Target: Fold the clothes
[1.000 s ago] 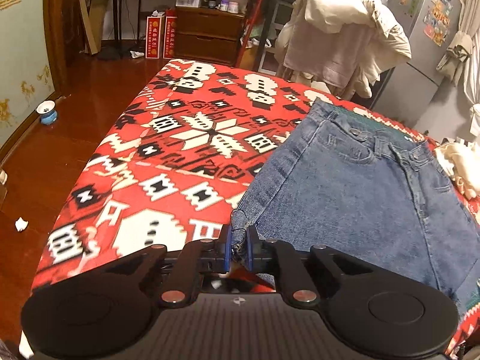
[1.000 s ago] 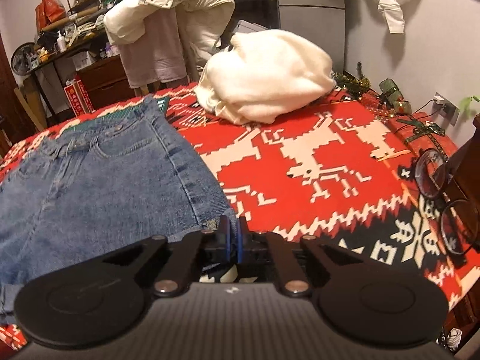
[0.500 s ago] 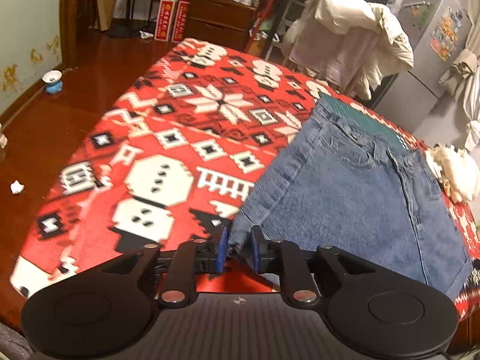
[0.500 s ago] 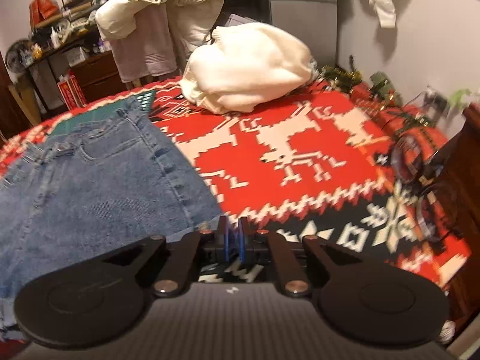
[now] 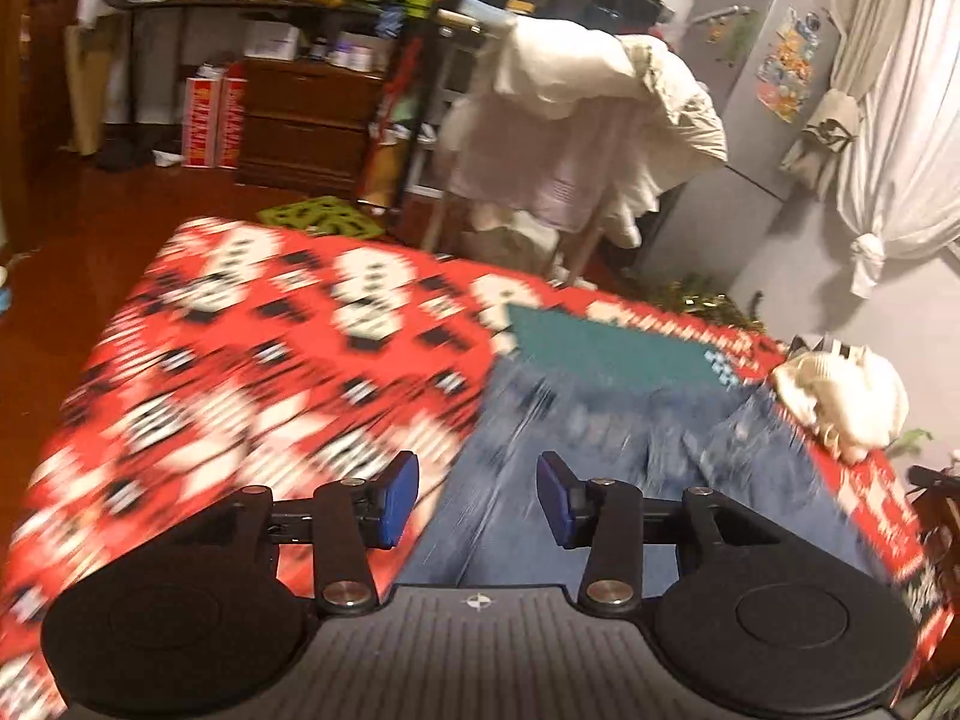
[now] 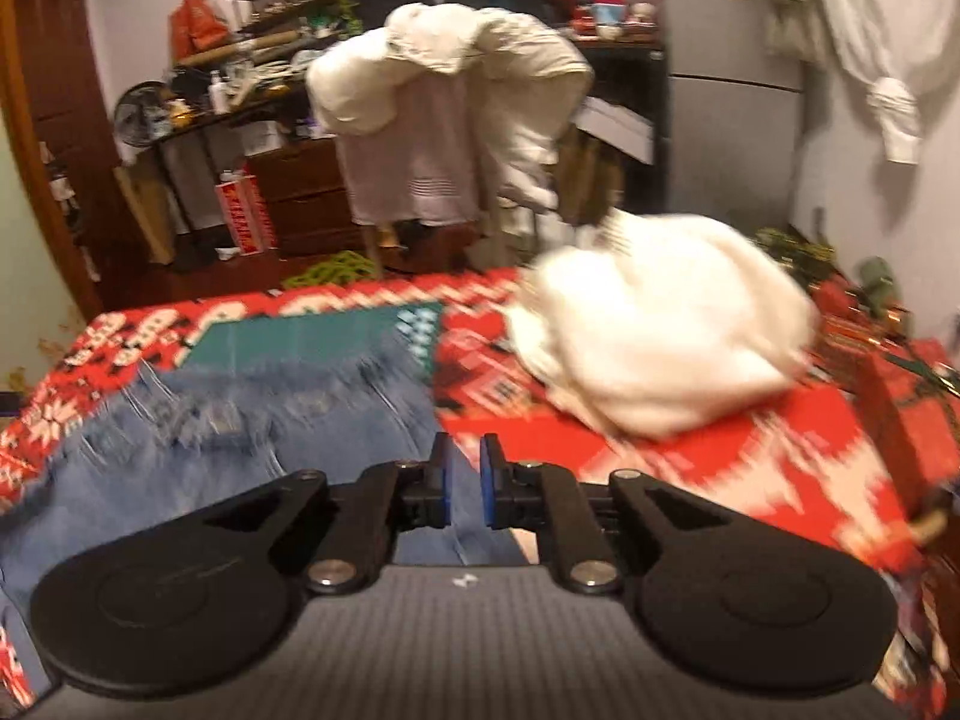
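Red patterned cloth point(image 5: 240, 372) covers the bed, all blurry. Left gripper point(image 5: 477, 501) is spread wide, holding nothing. Right gripper point(image 6: 463, 480) has a small gap, nothing seen in it. Shorts point(image 5: 600, 456) lie under both, running away from them; which end is far is too blurred to tell. White clothes point(image 6: 654, 342) sit beyond.

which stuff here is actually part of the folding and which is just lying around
Part of the job:
- denim shorts
- left gripper, open
- right gripper, slightly open

Lying about:
- white garment pile on the red patterned blanket
- clothes draped on a rack
- fridge
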